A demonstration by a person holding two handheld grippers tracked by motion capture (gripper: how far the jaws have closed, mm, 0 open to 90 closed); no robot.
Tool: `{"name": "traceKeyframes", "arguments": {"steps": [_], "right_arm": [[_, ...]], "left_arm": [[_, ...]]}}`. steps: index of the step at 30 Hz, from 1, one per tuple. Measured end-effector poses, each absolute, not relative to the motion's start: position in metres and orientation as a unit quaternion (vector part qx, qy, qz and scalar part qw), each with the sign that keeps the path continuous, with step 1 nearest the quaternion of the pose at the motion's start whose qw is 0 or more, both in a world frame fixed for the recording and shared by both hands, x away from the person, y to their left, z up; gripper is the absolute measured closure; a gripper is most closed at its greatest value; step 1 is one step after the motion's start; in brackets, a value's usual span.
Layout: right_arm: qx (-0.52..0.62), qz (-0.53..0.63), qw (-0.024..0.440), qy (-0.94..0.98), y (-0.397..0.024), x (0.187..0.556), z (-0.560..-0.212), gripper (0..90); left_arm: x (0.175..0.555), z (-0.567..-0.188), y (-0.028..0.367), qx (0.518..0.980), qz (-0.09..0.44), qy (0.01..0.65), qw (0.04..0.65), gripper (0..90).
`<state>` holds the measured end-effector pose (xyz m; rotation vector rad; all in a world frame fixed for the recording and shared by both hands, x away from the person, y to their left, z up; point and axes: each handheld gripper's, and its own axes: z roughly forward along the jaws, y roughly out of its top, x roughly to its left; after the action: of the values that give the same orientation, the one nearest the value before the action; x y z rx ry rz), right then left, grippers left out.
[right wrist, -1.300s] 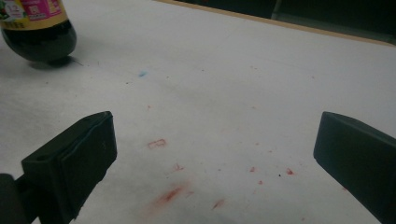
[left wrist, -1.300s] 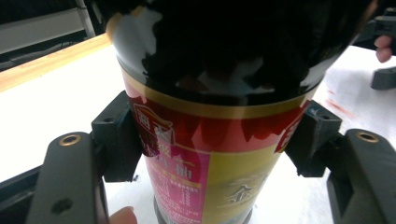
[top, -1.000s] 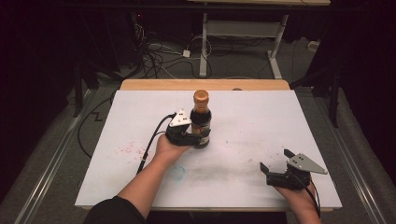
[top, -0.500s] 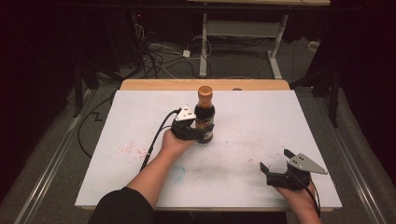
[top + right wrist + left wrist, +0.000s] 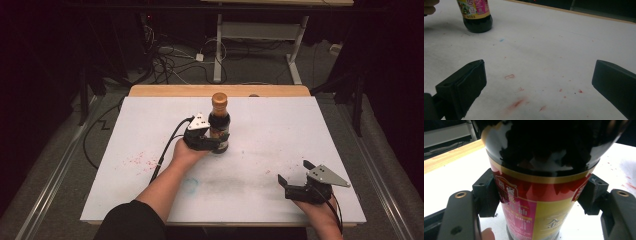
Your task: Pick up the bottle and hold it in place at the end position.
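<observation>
one bottle (image 5: 219,125) stands clamped in the left gripper (image 5: 212,142); right gripper (image 5: 296,176) gapes apart, nothing between.

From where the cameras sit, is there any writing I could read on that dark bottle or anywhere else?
Bottle, label, left gripper view: Chinese characters in gold and white, too blurred and glare-struck to read.
Bottle, label, right gripper view: small round mark and fine print, too small to read.
White table: red and blue smudges, no legible writing.
</observation>
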<state>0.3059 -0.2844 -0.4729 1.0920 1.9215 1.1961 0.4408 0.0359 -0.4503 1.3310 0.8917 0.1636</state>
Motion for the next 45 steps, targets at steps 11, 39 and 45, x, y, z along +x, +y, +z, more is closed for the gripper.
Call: {"name": "traceKeyframes", "arguments": {"steps": [11,39,45], "right_arm": [[0.413,0.460,0.284,0.733,-0.279,0.312,-0.473,6.0],[0.358,0.494,0.232,0.757,-0.224,0.360,-0.448,77.0],[0.351,0.498,0.232,0.758,-0.214,0.366,-0.442,86.9]], "left_arm": [[0.440,-0.450,0.035,0.595,0.074,0.402,0.692,28.1],[0.439,-0.449,0.036,0.601,0.077,0.402,0.686,28.7],[0.439,-0.450,0.036,0.600,0.077,0.403,0.687,28.7]]}}
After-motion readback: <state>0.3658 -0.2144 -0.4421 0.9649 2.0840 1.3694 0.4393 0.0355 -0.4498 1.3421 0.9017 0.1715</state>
